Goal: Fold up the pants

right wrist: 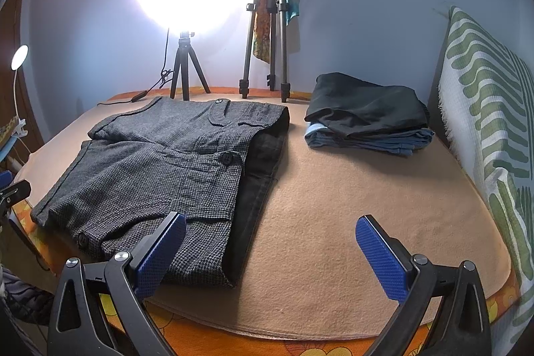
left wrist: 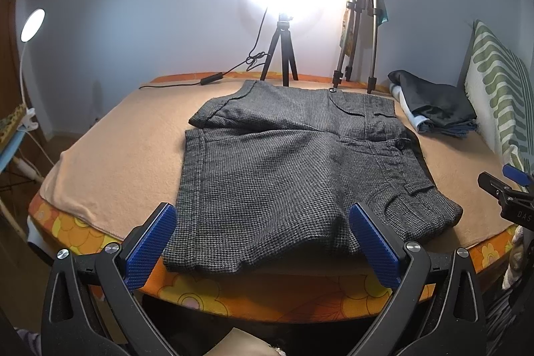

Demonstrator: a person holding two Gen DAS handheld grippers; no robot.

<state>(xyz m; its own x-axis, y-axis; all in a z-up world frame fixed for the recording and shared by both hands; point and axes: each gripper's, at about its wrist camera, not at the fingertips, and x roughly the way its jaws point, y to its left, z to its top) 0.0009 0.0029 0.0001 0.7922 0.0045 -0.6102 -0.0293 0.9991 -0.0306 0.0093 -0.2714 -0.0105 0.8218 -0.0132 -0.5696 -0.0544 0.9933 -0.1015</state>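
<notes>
Grey houndstooth pants (left wrist: 287, 169) lie flat on a beige blanket (left wrist: 126, 135), legs pointing left, waistband to the right with its dark lining showing (right wrist: 260, 175). My left gripper (left wrist: 262, 222) is open and empty, its blue pads (left wrist: 150, 242) framing the near leg hem at the blanket's front edge. My right gripper (right wrist: 271, 234) is open and empty, hovering over the near waistband corner of the pants (right wrist: 150, 175) and bare blanket (right wrist: 350, 189). The right gripper's tip also shows at the right edge of the left wrist view (left wrist: 500, 189).
A stack of folded dark and blue clothes (right wrist: 367, 115) sits at the back right. A ring light on a small tripod (right wrist: 183, 69) and a taller tripod (right wrist: 267, 22) stand at the back edge, with a cable (left wrist: 200, 79). A green-patterned cushion (right wrist: 484, 122) is on the right.
</notes>
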